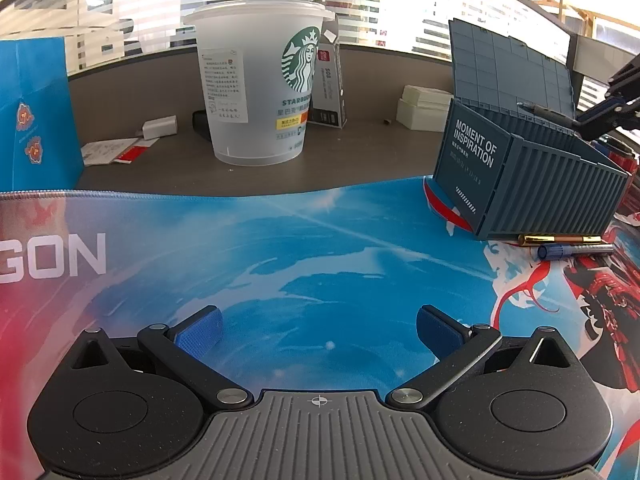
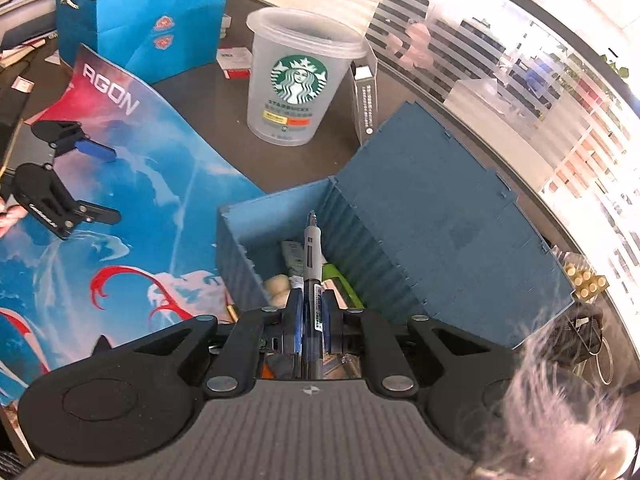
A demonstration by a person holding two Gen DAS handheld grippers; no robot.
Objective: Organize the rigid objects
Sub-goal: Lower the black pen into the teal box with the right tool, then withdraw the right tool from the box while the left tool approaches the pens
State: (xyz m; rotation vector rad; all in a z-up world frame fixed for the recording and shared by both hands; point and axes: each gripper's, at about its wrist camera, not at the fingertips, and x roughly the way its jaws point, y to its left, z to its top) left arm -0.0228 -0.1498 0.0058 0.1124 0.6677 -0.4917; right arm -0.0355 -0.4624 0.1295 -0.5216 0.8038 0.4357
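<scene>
Clutter rings the blue container box [image 2: 280, 236] on the table [image 1: 360, 152]: a plastic cup [image 2: 298, 76] behind, two pens [image 1: 568, 245] beside it. Right hand-held gripper [image 2: 310, 316], tilted downward, clamps a pen [image 2: 310, 256] over the open box; left hand-held gripper [image 1: 318, 328] hangs open above the mat [image 1: 320, 260].

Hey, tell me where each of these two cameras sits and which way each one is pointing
Left wrist: on the left gripper, low over the printed mat, facing the plastic cup and container box; its open fingers show.
Right wrist: on the right gripper, looking steeply down into the box; its fingers, shut on a pen, show.
Shared: cup, box, mat, blue bag; the right view also shows the left gripper.
</scene>
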